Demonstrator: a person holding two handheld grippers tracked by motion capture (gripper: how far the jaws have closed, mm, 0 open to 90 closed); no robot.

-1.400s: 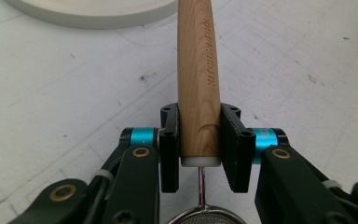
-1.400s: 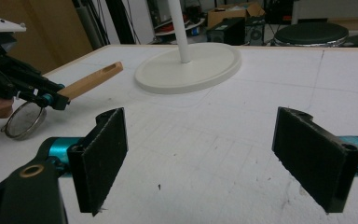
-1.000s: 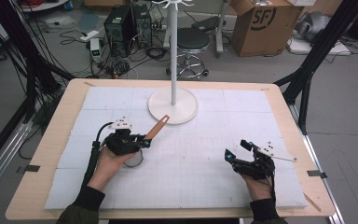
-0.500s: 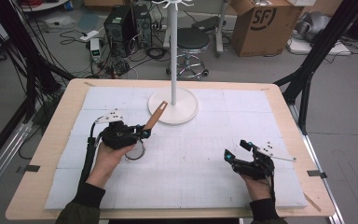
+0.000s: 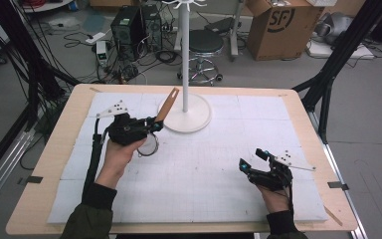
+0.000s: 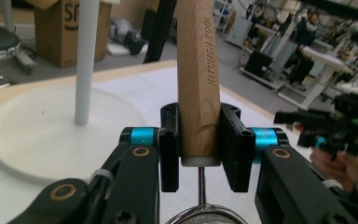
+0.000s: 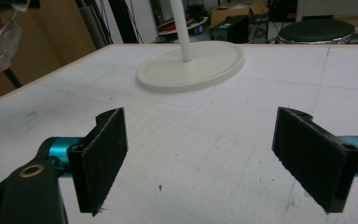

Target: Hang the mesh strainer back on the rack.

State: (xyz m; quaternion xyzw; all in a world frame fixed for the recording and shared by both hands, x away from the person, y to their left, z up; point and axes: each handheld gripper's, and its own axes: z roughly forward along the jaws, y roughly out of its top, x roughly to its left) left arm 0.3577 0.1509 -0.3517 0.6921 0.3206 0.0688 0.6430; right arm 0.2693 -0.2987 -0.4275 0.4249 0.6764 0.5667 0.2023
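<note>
Your left gripper (image 6: pixel 199 144) pinches the wooden handle (image 6: pixel 198 79) of a strainer (image 5: pixel 148 144), lifted off the mat beside the white stand base (image 5: pixel 188 119); its mesh bowl is cut off in the left gripper view. Your right gripper (image 7: pixel 214 158) rests with jaws spread wide, nothing between them, over the white mat (image 5: pixel 204 174).

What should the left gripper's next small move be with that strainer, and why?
Probably keep lifting it toward the top of the white stand. The left gripper is shut on the strainer's wooden handle, the mesh bowl hangs below it, and the stand's hooks sit far higher. The right gripper is open and holds nothing.
</note>
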